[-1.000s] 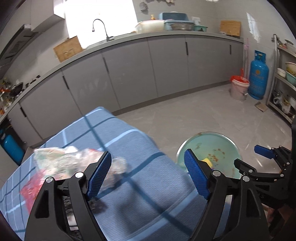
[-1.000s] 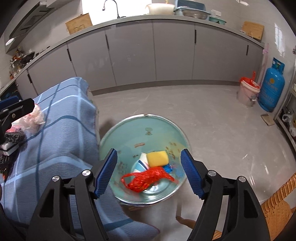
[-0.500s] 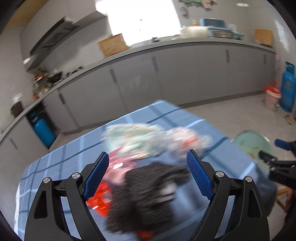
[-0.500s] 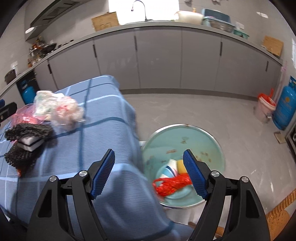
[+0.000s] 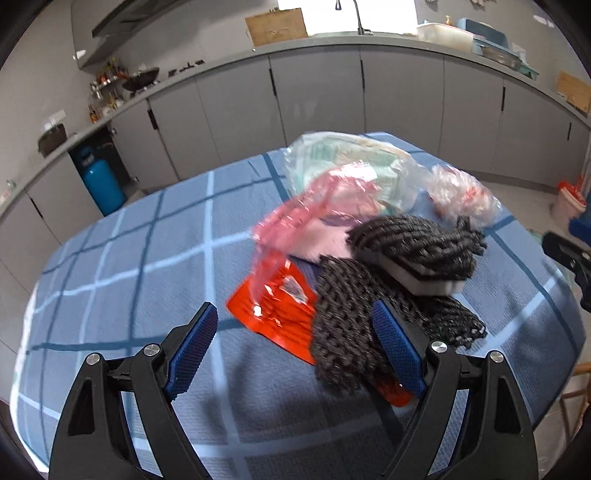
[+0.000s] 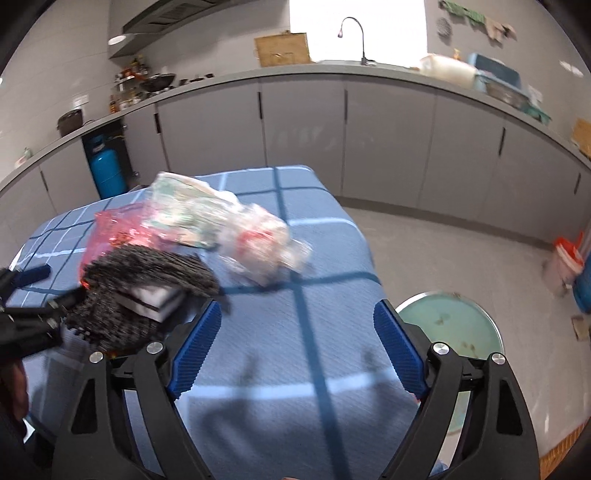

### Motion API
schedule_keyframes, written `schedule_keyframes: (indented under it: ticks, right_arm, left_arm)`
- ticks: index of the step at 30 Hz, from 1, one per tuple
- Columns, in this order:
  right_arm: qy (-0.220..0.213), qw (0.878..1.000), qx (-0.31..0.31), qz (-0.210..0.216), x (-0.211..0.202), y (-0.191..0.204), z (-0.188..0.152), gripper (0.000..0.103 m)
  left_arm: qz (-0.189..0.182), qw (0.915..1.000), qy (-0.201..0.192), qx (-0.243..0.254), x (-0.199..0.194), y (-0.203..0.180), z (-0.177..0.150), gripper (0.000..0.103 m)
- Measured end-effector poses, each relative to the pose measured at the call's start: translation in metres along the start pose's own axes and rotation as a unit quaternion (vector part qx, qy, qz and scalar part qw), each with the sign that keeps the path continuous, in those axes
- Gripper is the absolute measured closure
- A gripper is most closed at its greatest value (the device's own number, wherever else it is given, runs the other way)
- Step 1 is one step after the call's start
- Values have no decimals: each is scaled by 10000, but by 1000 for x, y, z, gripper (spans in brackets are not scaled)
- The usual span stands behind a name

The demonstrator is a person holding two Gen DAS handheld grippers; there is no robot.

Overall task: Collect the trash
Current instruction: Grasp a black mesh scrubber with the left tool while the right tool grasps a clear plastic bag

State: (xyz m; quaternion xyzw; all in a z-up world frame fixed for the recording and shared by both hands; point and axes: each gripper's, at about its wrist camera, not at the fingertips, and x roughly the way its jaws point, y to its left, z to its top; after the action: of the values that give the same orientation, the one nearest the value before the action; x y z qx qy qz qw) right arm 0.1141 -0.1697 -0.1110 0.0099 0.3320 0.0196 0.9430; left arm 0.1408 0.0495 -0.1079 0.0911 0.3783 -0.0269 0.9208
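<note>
A grey-cabinet kitchen with a long countertop point(image 5: 332, 44) and a faucet point(image 6: 352, 35) under a bright window frames a surface point(image 5: 147, 258) draped in a blue checked cloth. From the left, a blue gas cylinder point(image 5: 98, 181) stands in a gap between the cabinets; on the cloth a flat red packet point(image 5: 273, 314) lies partly under a dark knitted cloth point(image 5: 354, 332), with a pink plastic bag point(image 5: 317, 218) behind them. A grey-and-white sponge block point(image 5: 424, 277) rests on the knit, wrapped by more of it. Farther back sit a clear bag with green-printed contents point(image 5: 351, 158) and, to its right, a crumpled clear bag with red bits point(image 5: 458, 192). The left gripper point(image 5: 291, 339) hovers over the red packet with its blue pads spread wide, holding nothing, the right pad overlapping the knit. The right gripper point(image 6: 295, 339) hangs over bare cloth near the surface's edge, likewise spread and empty. On the floor at right, a pale green basin point(image 6: 454, 325) stands just beside the surface; its contents are hidden
</note>
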Motion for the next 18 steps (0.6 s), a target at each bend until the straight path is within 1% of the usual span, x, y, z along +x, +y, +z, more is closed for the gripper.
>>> schedule_keyframes:
  ticks: [3,5,6,7,8,9,10,12,14,18]
  right_arm:
    - [33,10000,-16,-20,0,4,1,18]
    - [68,10000,-12,-36,1,5,0,18]
    - [90,9999,-13,-52,1,5,-1,17]
    - [106,9999,-12,-62,2,5,-2,16]
    - [122,9999,-9,-60,3,5,-3,16]
    - [139,9999,-11,-57,4,6,-3,16]
    - [145,9999,-16,-61,5,6,-3,16]
    - [137,9999,-14,-56,6,6,-2,15]
    - [123,9999,-31,-59,7,6,0,15]
    - [78,9999,-36,-75,10,6,7,15]
  left_arm:
    - [-195,9998,70,0,7,-4,-3,19]
    - [-313,9994,171,2,15,-7,-6,31]
    - [-415,9989,227,0,17,-7,-7,48]
    - [-609,9978,269,-8,18,-9,-9,64]
    - [-699,9972,257,7,17,-10,-9,72]
    - [-720,9971,219,67,14,-12,-9,90]
    - [-697,9974,164,108,10,-13,-8,92]
    - [-759,9970,106,83,3,-10,-5,93]
    - [-738,9973,38,57,-4,-5,-2,93]
    - [-648,9977,-217,-43,-26,14,6,94]
